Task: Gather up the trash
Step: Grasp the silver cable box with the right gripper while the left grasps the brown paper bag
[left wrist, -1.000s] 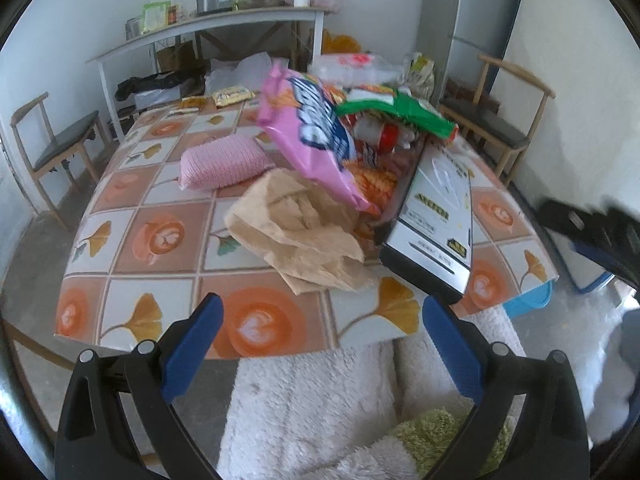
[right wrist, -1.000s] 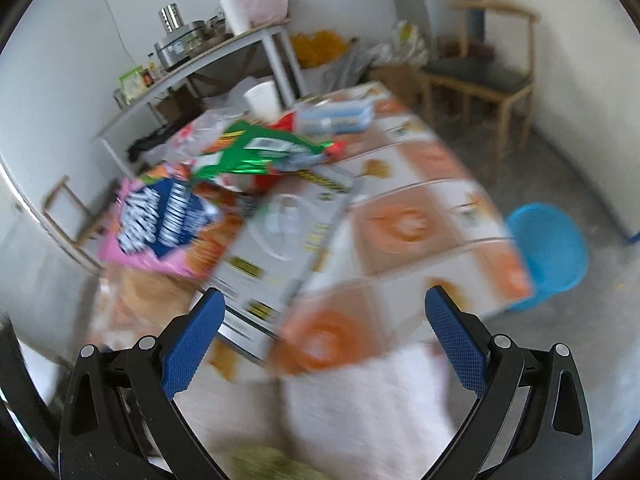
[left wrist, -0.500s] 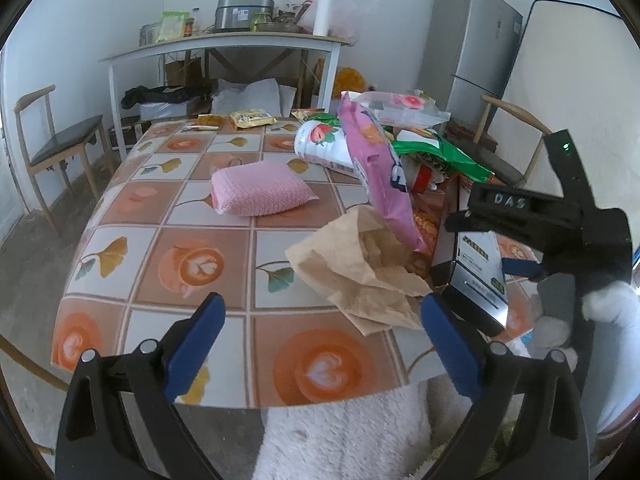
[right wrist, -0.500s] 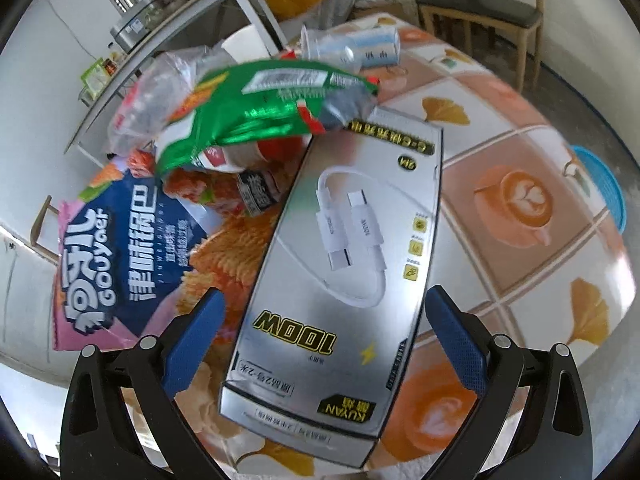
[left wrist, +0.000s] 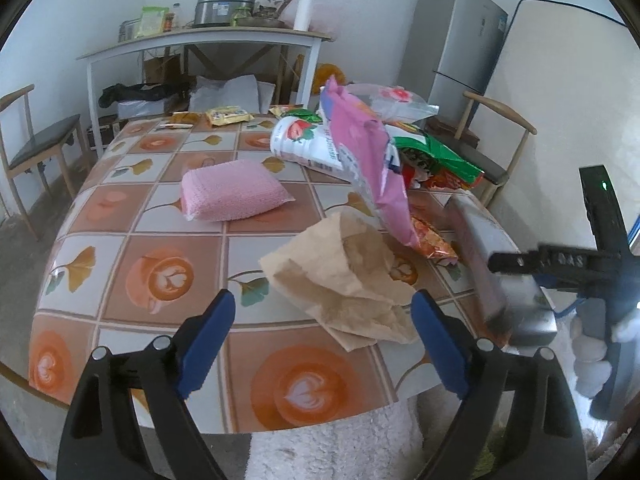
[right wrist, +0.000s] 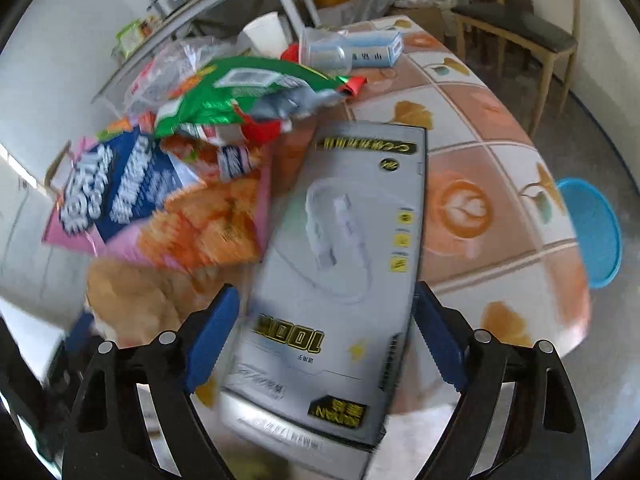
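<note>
While the right gripper (right wrist: pixel 324 340) comes down over the box (right wrist: pixel 344 264), its jaws are closing with the box between them but not yet pinched; the blue pads look just short of the long sides. The box sits at the near right edge of the tabletop (left wrist: pixel 132 208), its near end hanging a little past the rim, and a pink snack bag (right wrist: pixel 152 208) leans on its far left side. If the pads bite unevenly on that slick, silvery cardboard, I'd expect it to skate sideways or tip off the edge. Lifting it could also drag the heap down: the pink bag and the green wrapper (right wrist: pixel 240 92) are crinkly foil, light and slippery, and partly rest on or against it.

Over on the other side the left gripper (left wrist: pixel 320 344) hangs released above the near edge, jaws narrowing on nothing, aimed toward the paper bag (left wrist: pixel 344 280). That bag is thin brown paper, creased and half collapsed, so a grab may catch only one loose layer and tear it or let it slide out.

Farther back lies a pink sponge (left wrist: pixel 234 190), soft and nubbly, pillow-shaped, well apart from the heap. A white carton (left wrist: pixel 304 144) with strawberries on it lies on its side behind the pink bag. The tabletop wears a glossy tiled cloth, smooth enough that things will slide on it.
</note>
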`<move>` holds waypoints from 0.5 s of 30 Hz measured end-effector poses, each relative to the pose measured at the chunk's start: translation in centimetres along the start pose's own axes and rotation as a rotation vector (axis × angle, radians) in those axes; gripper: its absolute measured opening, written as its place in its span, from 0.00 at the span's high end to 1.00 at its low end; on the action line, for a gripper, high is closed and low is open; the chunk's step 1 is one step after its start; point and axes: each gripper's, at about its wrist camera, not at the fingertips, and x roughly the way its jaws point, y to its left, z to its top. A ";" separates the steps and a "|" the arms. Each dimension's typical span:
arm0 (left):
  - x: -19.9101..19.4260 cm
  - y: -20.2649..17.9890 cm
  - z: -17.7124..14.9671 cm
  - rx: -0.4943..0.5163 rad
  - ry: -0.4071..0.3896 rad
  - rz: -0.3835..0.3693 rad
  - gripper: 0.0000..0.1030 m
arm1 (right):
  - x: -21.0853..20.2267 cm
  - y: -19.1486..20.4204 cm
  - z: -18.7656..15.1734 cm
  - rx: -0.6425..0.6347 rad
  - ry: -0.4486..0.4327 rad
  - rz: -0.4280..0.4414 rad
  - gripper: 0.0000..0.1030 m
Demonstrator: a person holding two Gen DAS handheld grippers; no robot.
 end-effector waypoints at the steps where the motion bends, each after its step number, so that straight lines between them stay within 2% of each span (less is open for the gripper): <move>1: 0.2 0.0 0.1 -0.001 0.003 -0.006 0.15 | 0.0 -0.3 -0.5 -0.014 0.006 -0.011 0.20; 3: 0.6 0.0 0.5 -0.016 0.014 -0.026 0.16 | -0.3 -1.4 -1.0 -0.023 0.007 -0.045 0.17; 5: 1.3 0.4 1.1 -0.046 0.027 -0.044 0.17 | -0.6 -2.4 -1.0 0.006 -0.010 -0.041 0.14; 10: 3.6 0.9 2.4 -0.058 0.055 -0.002 0.24 | -0.4 -2.7 -0.2 0.048 -0.029 0.005 0.13; 13: 5.2 0.9 2.7 -0.028 0.097 0.027 0.34 | 0.0 -2.4 0.6 0.060 -0.034 0.029 0.13; 15: 6.2 0.7 2.6 0.010 0.131 0.062 0.49 | 0.1 -1.6 0.6 0.051 -0.034 0.033 0.13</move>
